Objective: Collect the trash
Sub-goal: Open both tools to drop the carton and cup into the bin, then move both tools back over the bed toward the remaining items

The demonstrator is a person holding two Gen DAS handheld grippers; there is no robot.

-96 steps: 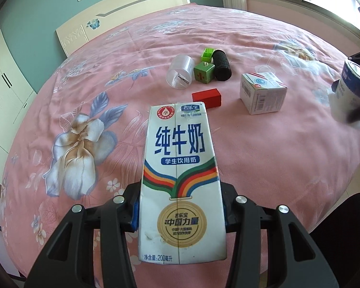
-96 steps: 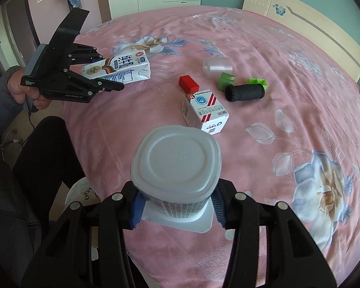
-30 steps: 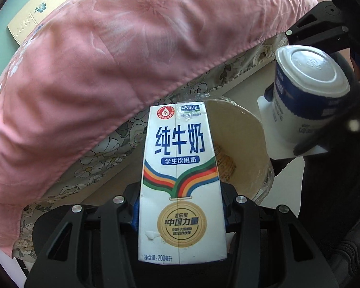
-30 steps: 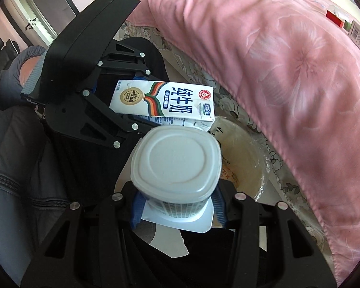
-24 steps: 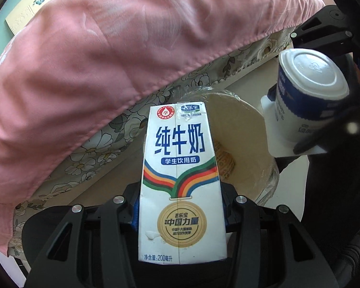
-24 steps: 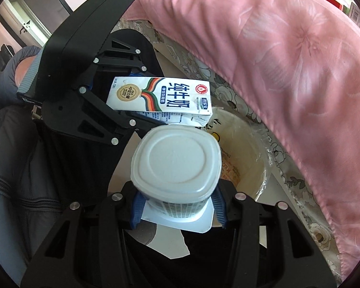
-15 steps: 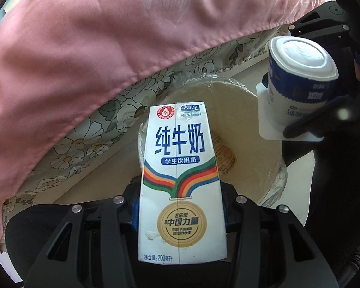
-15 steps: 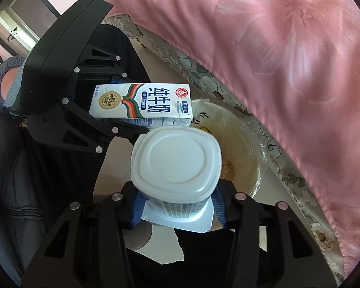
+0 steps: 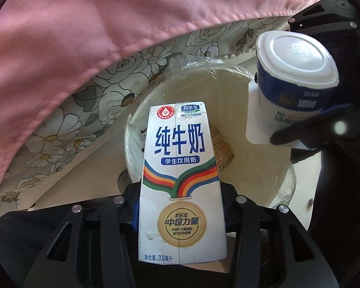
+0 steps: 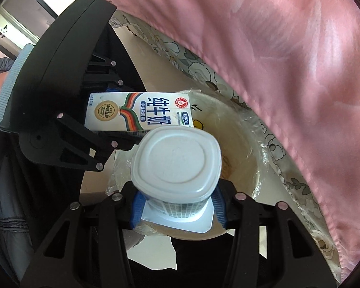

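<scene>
My left gripper [image 9: 181, 206] is shut on a white milk carton [image 9: 180, 177] with blue Chinese lettering. The carton's top end reaches over the rim of a cream waste bin [image 9: 240, 91] lined with clear plastic. My right gripper [image 10: 177, 206] is shut on an upturned white and blue yogurt cup [image 10: 176, 160], held over the same bin [image 10: 242, 144]. In the left wrist view the cup [image 9: 295, 72] hangs over the bin's right rim. In the right wrist view the carton [image 10: 139, 112] pokes in from the left.
The pink bedspread [image 9: 108, 24] and a floral bed skirt [image 9: 84, 100] hang over the bin from the upper left. Pale floor [image 9: 79, 182] surrounds the bin. A wrapper [image 9: 224, 148] lies at the bin's bottom. The person's dark clothing [image 10: 24, 216] fills the left.
Both grippers have dropped from above the bed to the bin beside it, and over the last second have closed in on its opening. Both still hold their items.
</scene>
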